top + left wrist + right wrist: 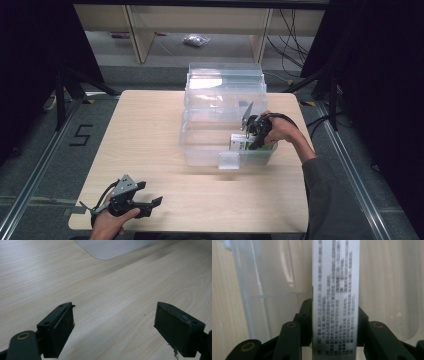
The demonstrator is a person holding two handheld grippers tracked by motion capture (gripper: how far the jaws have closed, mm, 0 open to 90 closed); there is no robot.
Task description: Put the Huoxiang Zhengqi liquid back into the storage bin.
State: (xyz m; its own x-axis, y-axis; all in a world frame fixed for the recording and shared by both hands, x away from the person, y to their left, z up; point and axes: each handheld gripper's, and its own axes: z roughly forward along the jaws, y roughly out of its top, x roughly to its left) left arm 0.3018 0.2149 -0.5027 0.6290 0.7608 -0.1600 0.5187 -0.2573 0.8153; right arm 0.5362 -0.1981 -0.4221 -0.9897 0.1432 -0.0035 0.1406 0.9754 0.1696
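Observation:
A clear plastic bin stands on the wooden table with its lid swung open behind it. My right gripper reaches down into the bin's right end, shut on a white box with green marks. In the right gripper view the box shows as a narrow white face covered in small print, with the black jaws pressed against both its sides over the bin's floor. My left gripper rests near the table's front left edge, open, and its pads have bare wood between them.
The table's front edge runs close under my left hand. A corner of the clear bin lies ahead in the left gripper view. Black tripod legs stand on the floor to the left, and cables trail at the back right.

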